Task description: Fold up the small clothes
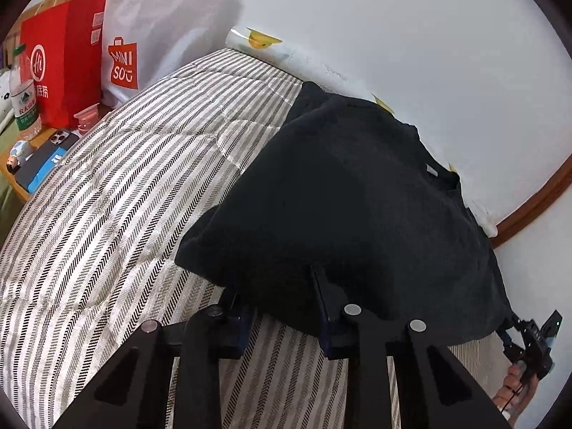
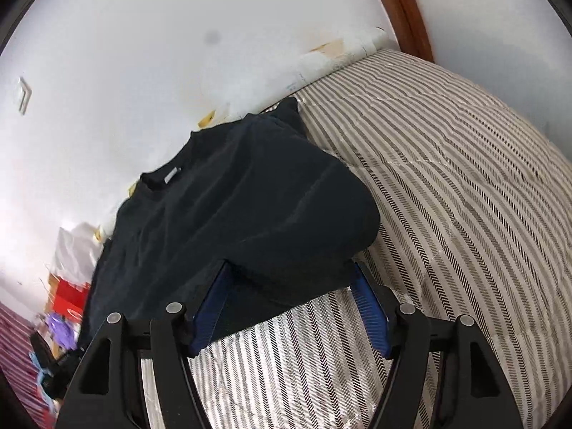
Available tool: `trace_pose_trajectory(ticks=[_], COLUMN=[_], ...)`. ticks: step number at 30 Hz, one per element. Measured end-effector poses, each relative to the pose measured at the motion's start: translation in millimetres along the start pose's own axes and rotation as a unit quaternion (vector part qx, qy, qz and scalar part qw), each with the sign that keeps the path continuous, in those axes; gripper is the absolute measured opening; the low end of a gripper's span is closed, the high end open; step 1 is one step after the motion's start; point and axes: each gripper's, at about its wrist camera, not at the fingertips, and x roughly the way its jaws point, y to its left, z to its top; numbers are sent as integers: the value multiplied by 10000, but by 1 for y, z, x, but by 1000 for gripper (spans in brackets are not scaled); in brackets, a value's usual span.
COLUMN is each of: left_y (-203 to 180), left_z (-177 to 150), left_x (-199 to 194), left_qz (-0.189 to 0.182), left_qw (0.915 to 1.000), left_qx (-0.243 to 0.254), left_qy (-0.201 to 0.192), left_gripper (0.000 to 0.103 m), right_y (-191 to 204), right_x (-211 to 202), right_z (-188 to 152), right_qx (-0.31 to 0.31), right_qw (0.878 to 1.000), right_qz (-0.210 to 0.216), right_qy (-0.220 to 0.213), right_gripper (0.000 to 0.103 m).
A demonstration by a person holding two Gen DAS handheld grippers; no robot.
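While my left gripper [image 1: 282, 304] pinched the black shirt's [image 1: 339, 193] hem ahead, my right gripper [image 2: 289, 286] straddled it unclamped.

Ahead of both sets of jaws the black T-shirt [image 1: 343, 196] covers the striped quilt [image 1: 125, 196], backed closely by the white wall [image 1: 393, 35], so no way through there. Left of the left jaws, bare quilt lies open up to the shopping bags [image 1: 64, 57] and water bottle [image 1: 23, 96]. Right of the right jaws, quilt runs free.
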Motion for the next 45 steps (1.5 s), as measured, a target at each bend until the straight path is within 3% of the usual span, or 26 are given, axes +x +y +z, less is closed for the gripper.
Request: trace_pose_trajectory(ticks=[5, 9, 11, 13, 15, 18, 23, 30, 38, 45], left_y=[-3, -4, -5, -4, -4, -7, -6, 13, 27, 26], left_z=[-4, -4, -5, -6, -7, -11, -27, -73, -108, -110], left_x=[5, 9, 9, 7, 2, -9, -37, -78, -97, -95], left_qz=[47, 62, 106, 125, 132, 194, 106, -25, -84, -31], left_qw=[10000, 10000, 9999, 9998, 9997, 9992, 9990, 9993, 9995, 9992], left_qx=[54, 49, 86, 116, 151, 267, 304, 265, 232, 362], left_qy=[28, 24, -5, -54, -113, -210, -295, -249, -181, -149], left_gripper=[27, 27, 26, 19, 13, 8, 8, 8, 8, 9], right_y=[-3, 0, 6, 14, 17, 22, 27, 24, 18, 9], right_x=[7, 26, 30, 29, 27, 16, -7, -49, -89, -106], right_z=[10, 20, 21, 17, 11, 2, -14, -52, -100, -107], right_qx=[362, 446, 281, -49, -370, -758, -1050, -1296, -1606, -1465], right_qw=[9991, 9989, 9993, 9987, 9977, 9955, 9919, 9890, 9832, 9809], right_qz=[198, 6, -218, -486, -559, -563, -710, -714, -871, -1279], right_qy=[-28, 141, 135, 135, 70, -17, -51, 24, 59, 3], right_gripper=[72, 73, 65, 45, 33, 27, 26, 26, 26, 48])
